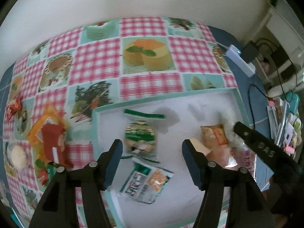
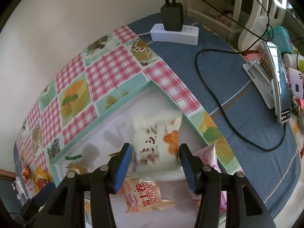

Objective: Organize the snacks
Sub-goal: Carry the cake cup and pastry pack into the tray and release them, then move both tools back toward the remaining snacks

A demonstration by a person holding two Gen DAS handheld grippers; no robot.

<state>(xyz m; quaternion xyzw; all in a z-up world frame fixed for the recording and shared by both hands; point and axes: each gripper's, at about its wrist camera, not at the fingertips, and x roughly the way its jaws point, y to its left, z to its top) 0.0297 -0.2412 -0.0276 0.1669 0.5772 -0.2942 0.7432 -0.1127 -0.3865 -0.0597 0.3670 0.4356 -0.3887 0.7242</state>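
Observation:
A shallow white tray with a teal rim (image 1: pixel 163 95) (image 2: pixel 121 102) lies on the patterned tablecloth. My left gripper (image 1: pixel 152 148) is open above the tray, with a round green-and-white snack pack (image 1: pixel 140 134) between its fingers and a grey cracker pack (image 1: pixel 146 184) below. An orange pack (image 1: pixel 214 134) lies at the right. My right gripper (image 2: pixel 154 150) is open, its fingers on either side of a white pack (image 2: pixel 155 142) that lies in the tray's far corner. An orange pack (image 2: pixel 146 195) lies nearer, and a pink pack (image 2: pixel 207 155) rests by the rim.
Loose snacks lie on the cloth left of the tray: an orange-red pack (image 1: pixel 51 134), a small red one (image 1: pixel 13 106), a pale round one (image 1: pixel 18 155). A white power strip with a black charger (image 2: pixel 173 28) and cables lies beyond. A phone on a stand (image 2: pixel 279 87) is at right.

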